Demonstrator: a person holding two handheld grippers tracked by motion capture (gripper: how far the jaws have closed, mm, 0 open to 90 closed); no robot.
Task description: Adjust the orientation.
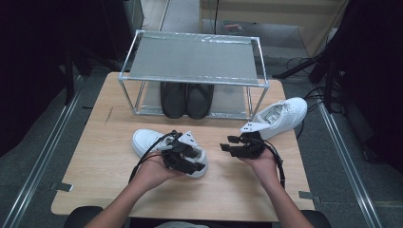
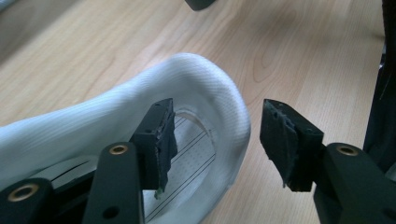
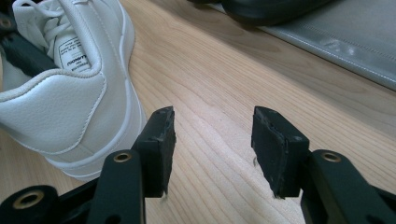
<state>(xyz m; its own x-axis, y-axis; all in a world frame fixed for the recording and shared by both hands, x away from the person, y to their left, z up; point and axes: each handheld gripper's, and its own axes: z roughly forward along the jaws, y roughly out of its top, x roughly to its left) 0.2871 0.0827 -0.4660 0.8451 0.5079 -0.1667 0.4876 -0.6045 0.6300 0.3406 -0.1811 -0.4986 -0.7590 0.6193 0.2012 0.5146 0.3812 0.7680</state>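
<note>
While the left gripper (image 1: pixel 183 159) hangs over the heel end of the near white sneaker (image 1: pixel 147 141), its jaws stand apart and straddle the padded heel collar (image 2: pixel 224 102): in the left gripper view one jaw sits inside the shoe opening, over the printed insole (image 2: pixel 196 154), and the other waits outside the collar above bare table (image 1: pixel 95 161), with nothing pinched between them yet. That sneaker lies on the wooden table in front of the metal shoe rack (image 1: pixel 192 59), its long axis running roughly left to right across the table, toe toward the person's left and heel under the gripper. A closing squeeze would, I judge, catch the heel wall. The left hand (image 1: pixel 152 173) comes in low from the bottom of the high view, wrist bent so the tool tips down onto the shoe. The right gripper (image 1: pixel 233 145) is also released and holds nothing, hovering over bare wood; the second white sneaker (image 1: pixel 280 116) lies just beside it, heel toward the jaws. A pair of black shoes (image 1: pixel 186 99) already stands on the rack's lower shelf.
</note>
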